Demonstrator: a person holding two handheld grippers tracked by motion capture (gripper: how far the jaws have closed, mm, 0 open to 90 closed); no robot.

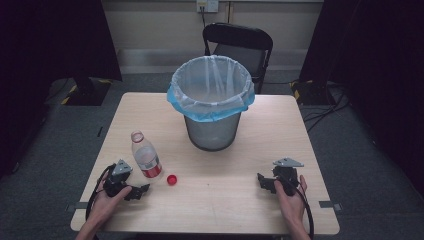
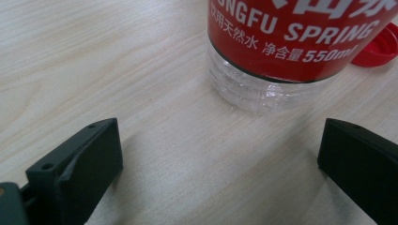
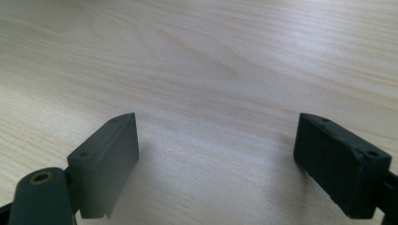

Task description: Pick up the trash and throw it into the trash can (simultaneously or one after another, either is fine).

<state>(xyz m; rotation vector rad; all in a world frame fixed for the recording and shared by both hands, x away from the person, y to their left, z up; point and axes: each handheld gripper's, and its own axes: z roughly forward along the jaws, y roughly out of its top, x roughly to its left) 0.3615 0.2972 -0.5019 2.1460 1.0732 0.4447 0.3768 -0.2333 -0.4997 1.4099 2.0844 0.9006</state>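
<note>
Bottle (image 1: 145,158) stands near table's (image 1: 240,210) left edge, just beyond wide-apart left gripper (image 2: 218,150).

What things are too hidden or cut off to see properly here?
- Inside of the bin: in the high view, the cloudy liner and rim hide its bottom.
- Bottle: the left gripper view's top edge cuts off its upper part.
- Red cap: cut by the right edge and partly behind the bottle.
- Chair: the bin hides its lower part.

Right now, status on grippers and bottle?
Left gripper open, short of bottle. Right gripper open, nothing between. Bottle upright, uncapped; red cap beside it. Path clear.
</note>
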